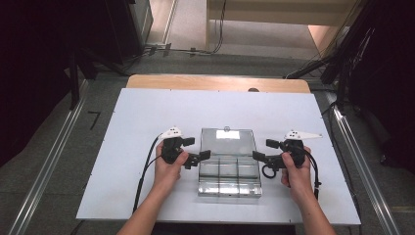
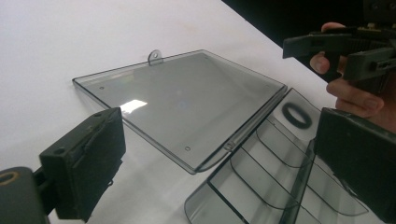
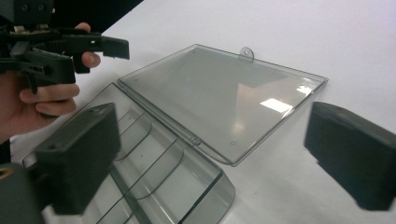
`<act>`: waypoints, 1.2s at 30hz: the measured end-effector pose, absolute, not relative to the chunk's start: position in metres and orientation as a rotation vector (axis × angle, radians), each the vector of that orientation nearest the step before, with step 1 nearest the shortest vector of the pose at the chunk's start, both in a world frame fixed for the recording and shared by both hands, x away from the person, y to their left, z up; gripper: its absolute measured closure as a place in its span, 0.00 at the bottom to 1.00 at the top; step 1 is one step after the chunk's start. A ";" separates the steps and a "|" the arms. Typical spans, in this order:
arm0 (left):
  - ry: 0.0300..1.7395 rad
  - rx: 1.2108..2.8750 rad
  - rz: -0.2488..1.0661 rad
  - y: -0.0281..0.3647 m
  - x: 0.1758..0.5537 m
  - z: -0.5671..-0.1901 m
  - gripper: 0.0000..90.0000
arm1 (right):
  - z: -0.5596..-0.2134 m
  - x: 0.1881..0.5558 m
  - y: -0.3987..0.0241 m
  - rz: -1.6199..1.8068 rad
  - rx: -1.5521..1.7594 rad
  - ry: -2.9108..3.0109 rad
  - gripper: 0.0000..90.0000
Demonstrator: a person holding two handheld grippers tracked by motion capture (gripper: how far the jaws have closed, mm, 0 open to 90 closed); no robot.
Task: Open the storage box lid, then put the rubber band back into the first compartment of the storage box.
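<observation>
My left gripper [image 1: 204,155] at nine o'clock and right gripper [image 1: 258,155] at three flank the clear, lid-open compartment box [image 1: 229,161], both with jaws apart, gripping nothing.

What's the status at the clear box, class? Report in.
Left gripper and right gripper open, flanking it. Clear box open, lid flat on table. Nothing blocking.

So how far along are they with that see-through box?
The clear box already lies fully open, its lid flat on the white table. Nothing is in hand: the left gripper and right gripper flank it, open and apart from it. Its compartments look empty; what follows is unclear.
</observation>
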State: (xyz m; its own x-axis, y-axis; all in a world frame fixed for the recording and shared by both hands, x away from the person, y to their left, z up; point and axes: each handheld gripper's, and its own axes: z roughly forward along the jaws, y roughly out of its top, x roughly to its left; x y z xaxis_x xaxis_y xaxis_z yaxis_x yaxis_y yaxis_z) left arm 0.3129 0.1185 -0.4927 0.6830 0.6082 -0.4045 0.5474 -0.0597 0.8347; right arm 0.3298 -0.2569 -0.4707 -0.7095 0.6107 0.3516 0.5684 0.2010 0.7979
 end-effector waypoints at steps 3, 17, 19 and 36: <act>0.910 1.712 0.070 0.121 0.310 -0.491 0.00 | -0.468 0.326 -0.257 1.541 1.142 2.394 0.00; 0.856 1.725 0.140 0.133 0.293 -0.483 0.00 | -0.460 0.311 -0.272 1.425 1.095 2.387 0.00; 0.853 1.730 0.152 0.137 0.288 -0.482 0.00 | -0.460 0.309 -0.274 1.420 1.082 2.396 0.00; 0.851 1.710 0.251 0.183 0.256 -0.478 0.00 | -0.466 0.305 -0.296 1.360 1.117 2.441 0.00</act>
State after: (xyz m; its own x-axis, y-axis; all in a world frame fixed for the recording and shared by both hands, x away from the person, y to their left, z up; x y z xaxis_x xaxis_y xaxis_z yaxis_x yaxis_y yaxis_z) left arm 0.2560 0.1829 -0.4780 0.7138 0.6511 -0.2580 0.4063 -0.0850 0.9098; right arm 0.3051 -0.2962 -0.4663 -0.7167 0.6594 0.2268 0.5399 0.3188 0.7790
